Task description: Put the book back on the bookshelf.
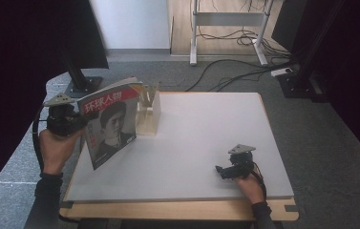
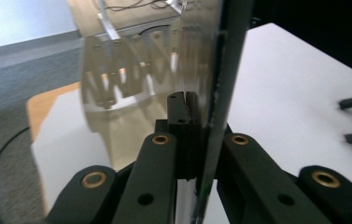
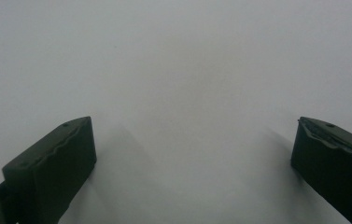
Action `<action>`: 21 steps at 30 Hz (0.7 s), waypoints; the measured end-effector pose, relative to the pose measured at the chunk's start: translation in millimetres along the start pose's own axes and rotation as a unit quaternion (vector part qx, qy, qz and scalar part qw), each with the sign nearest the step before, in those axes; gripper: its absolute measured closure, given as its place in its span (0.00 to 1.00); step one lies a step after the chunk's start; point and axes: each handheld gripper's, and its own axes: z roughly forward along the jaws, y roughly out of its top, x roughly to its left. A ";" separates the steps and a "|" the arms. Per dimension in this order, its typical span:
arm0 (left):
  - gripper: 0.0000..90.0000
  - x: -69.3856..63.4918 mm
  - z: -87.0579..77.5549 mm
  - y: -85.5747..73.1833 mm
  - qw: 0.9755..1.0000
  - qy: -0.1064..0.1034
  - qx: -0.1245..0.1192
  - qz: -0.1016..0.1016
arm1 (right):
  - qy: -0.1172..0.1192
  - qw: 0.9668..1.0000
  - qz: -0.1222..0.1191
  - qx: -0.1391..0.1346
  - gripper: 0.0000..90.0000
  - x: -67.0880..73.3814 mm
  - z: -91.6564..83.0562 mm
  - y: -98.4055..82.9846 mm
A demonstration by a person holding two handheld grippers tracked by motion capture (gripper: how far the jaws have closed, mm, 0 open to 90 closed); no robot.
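A magazine [image 1: 111, 121] with a red title band and a portrait on its cover stands upright over the table's left edge, its lower corner near the board. My left gripper [image 1: 81, 126] is shut on its left edge, held by a hand from the left. In the left gripper view the jaws meet on the thin magazine [image 2: 227, 70], seen edge-on, with the left gripper [image 2: 190, 100] clamped onto it. My right gripper [image 1: 220, 171] rests low on the table at the front right, jaws apart. The right gripper [image 3: 194, 154] has only bare white surface between its jaws.
A light wooden slotted rack [image 1: 149, 112] stands on the white table [image 1: 206, 138] just right of the magazine; the rack [image 2: 117, 79] appears blurred beyond the jaws. Dark stands, cables and a metal frame sit on the floor behind the table.
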 end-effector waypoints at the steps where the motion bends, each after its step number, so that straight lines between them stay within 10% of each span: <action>1: 0.97 5.1 0.3 -0.2 1.000 0.008 -0.002 -0.007 | 0.000 1.000 0.000 0.000 0.00 0.0 0.0 0.0; 21: 0.97 31.4 44.3 16.5 0.998 0.060 -0.024 -0.028 | 0.002 1.000 0.001 0.001 0.00 -0.1 -0.1 0.0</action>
